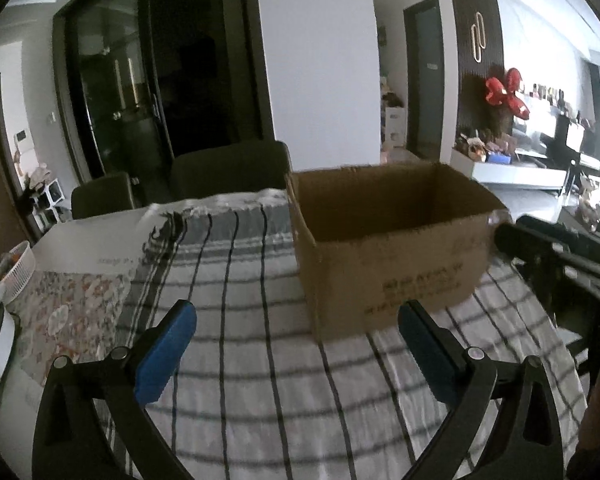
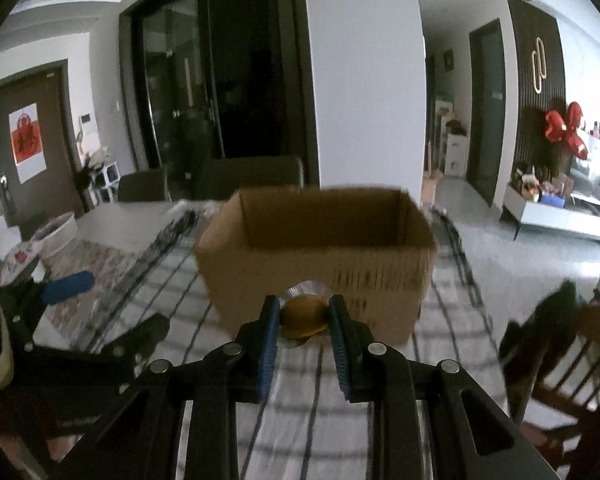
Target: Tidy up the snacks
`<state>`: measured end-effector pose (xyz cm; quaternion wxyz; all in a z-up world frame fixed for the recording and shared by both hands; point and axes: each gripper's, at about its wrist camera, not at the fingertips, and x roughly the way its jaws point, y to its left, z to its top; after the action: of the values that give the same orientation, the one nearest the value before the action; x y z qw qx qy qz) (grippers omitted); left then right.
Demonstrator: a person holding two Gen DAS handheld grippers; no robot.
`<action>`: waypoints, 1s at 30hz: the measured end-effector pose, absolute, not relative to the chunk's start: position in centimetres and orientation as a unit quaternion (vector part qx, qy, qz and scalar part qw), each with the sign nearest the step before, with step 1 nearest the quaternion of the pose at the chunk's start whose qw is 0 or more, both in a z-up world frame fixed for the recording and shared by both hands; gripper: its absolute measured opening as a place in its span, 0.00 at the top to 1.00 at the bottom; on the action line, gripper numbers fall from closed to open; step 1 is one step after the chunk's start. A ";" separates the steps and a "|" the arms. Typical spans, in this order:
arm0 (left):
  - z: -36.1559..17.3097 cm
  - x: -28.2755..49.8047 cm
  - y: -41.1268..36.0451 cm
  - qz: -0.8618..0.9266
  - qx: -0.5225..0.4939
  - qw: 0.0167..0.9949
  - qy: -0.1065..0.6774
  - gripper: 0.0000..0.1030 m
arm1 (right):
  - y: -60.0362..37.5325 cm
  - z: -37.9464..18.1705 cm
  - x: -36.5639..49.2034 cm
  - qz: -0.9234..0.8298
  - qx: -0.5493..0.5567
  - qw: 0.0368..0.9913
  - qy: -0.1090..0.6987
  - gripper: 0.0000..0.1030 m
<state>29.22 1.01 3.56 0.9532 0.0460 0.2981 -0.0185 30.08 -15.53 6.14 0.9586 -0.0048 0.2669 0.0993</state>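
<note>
An open cardboard box (image 1: 388,264) stands on the striped tablecloth; it also shows in the right wrist view (image 2: 316,256). My right gripper (image 2: 304,320) is shut on a small round golden-brown snack in a clear wrapper (image 2: 303,320), held just in front of the box's near wall and below its rim. My left gripper (image 1: 296,320) is open and empty, low over the cloth, left of and in front of the box. The box's inside bottom is hidden.
A checked tablecloth (image 1: 240,360) covers the table, with a floral mat (image 1: 68,304) and a white basket (image 1: 18,272) at the left. Dark chairs (image 1: 228,172) stand behind the table. A wooden chair (image 2: 572,364) is at the right.
</note>
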 end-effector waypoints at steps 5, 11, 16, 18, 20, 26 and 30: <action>4.1 31.5 1.3 -0.011 0.034 0.957 0.289 0.00 | -15.6 7.5 33.7 0.095 -0.002 0.964 0.250 0.74; 4.2 33.5 1.7 -0.001 0.025 0.958 0.287 0.00 | -15.8 7.6 37.6 0.074 -0.006 0.966 0.248 0.74; 4.3 33.2 1.9 0.001 0.025 0.959 0.281 0.00 | -15.9 7.1 37.8 0.067 -0.018 0.964 0.255 0.59; 4.5 32.5 1.9 -0.001 0.023 0.961 0.277 0.00 | -16.1 7.1 37.0 0.067 -0.016 0.964 0.256 0.59; 4.8 31.5 1.8 -0.004 0.023 0.962 0.272 0.00 | -16.2 7.3 35.6 0.069 -0.013 0.965 0.255 0.59; 6.7 26.8 1.8 -0.018 0.022 0.969 0.246 0.00 | -16.5 8.1 30.6 0.060 -0.004 0.968 0.245 0.49; 8.1 22.8 1.6 -0.025 0.025 0.974 0.223 0.00 | -16.7 8.7 27.0 0.062 0.002 0.967 0.246 0.48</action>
<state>22.78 1.58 8.06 0.9742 0.0246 0.2227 -0.0249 26.95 -16.74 8.65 0.9674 0.0022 0.2457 0.0616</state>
